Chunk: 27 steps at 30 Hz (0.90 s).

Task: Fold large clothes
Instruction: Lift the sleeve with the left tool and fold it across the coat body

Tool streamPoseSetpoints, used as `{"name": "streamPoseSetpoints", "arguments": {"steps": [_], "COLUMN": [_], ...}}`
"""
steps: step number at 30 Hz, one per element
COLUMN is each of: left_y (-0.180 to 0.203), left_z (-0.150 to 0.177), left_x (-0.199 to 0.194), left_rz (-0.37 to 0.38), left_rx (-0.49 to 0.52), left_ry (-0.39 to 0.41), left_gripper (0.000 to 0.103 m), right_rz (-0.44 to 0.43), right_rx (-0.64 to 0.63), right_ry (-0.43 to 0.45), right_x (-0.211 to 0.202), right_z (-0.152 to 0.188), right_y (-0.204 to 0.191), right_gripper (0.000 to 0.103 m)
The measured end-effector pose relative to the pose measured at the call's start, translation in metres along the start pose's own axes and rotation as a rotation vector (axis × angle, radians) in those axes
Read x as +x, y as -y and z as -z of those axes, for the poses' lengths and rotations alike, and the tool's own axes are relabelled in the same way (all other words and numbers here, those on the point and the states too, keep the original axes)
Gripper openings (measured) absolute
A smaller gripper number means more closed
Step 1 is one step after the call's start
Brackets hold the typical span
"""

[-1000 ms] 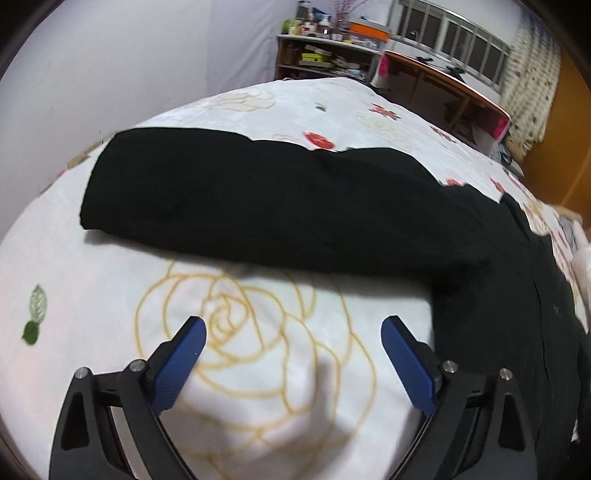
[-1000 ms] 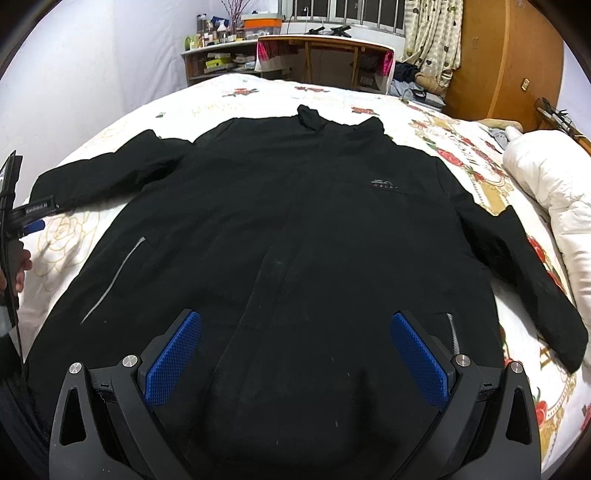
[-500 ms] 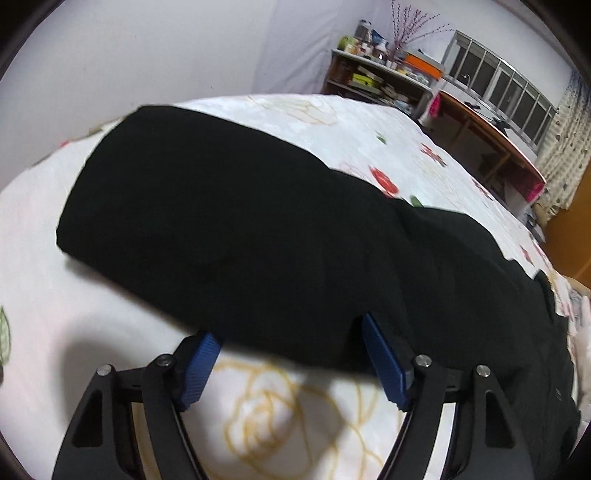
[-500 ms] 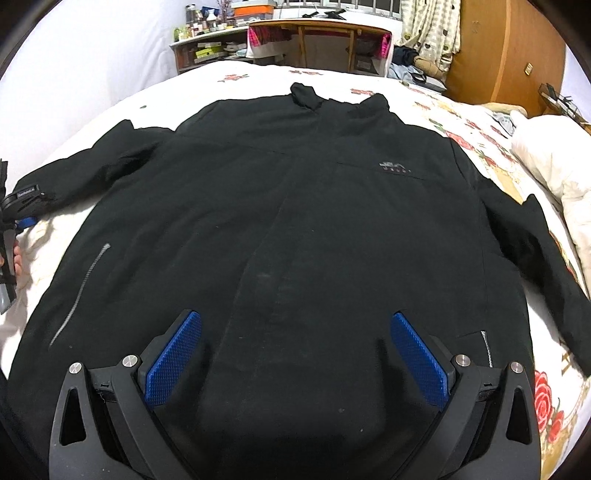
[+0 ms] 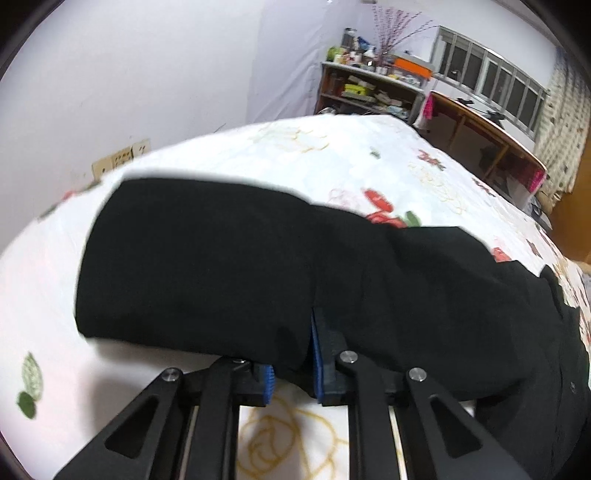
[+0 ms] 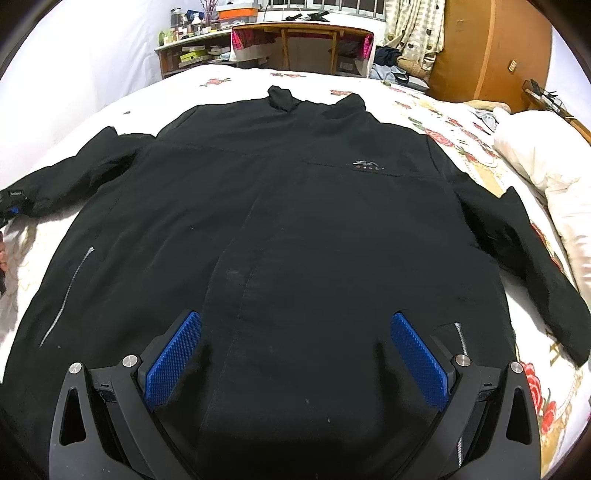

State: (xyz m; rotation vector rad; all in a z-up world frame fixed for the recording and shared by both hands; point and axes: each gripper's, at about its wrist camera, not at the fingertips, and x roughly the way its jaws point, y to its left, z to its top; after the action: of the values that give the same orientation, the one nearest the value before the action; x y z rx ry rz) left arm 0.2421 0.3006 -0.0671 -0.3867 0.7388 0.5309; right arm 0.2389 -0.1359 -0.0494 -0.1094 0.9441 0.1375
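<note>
Bedspread [image 6: 369, 79], white with red roses and yellow outline blooms, covers the bed. Beyond its far edge: cluttered shelf unit [image 6: 192, 55], wooden desk [image 6: 303, 40] under a barred window, patterned curtain [image 6: 413, 26], wooden wardrobe [image 6: 495, 51]. White pillow [image 6: 535, 155] lies at right.

Black jacket [image 6: 295, 221] lies flat, front up, collar toward the desk, both sleeves spread outward.

Left gripper [image 5: 291, 365]: jaws have just been closing and now pinch the near edge of the jacket's sleeve [image 5: 221, 258], close to the cuff.

Right gripper [image 6: 295, 354]: jaws wide apart, hovering above the jacket's lower front, holding nothing.
</note>
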Motion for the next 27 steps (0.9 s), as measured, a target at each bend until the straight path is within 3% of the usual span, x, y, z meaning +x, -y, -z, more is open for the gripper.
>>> {"name": "streamPoseSetpoints", "arguments": {"steps": [8, 16, 22, 27], "left_y": [0.053, 0.147, 0.223, 0.285], "left_z": [-0.027, -0.037, -0.019, 0.014], "left_x": [-0.064, -0.125, -0.14, -0.134], "left_rz": [0.095, 0.281, 0.402, 0.504], "left_rx": [0.122, 0.28, 0.387, 0.483], "left_ry": [0.087, 0.154, 0.135, 0.072], "left_gripper": [0.014, 0.014, 0.014, 0.014], "right_rz": [-0.013, 0.003, 0.021, 0.038], "right_rx": [0.043, 0.115, 0.181, 0.227], "right_ry": [0.019, 0.066, 0.076, 0.067], "right_x": [-0.023, -0.049, -0.056, -0.056], "right_z": [0.005, 0.011, 0.018, 0.029], "right_y": [0.014, 0.05, 0.078, 0.1], "right_gripper": [0.103, 0.103, 0.103, 0.103]}}
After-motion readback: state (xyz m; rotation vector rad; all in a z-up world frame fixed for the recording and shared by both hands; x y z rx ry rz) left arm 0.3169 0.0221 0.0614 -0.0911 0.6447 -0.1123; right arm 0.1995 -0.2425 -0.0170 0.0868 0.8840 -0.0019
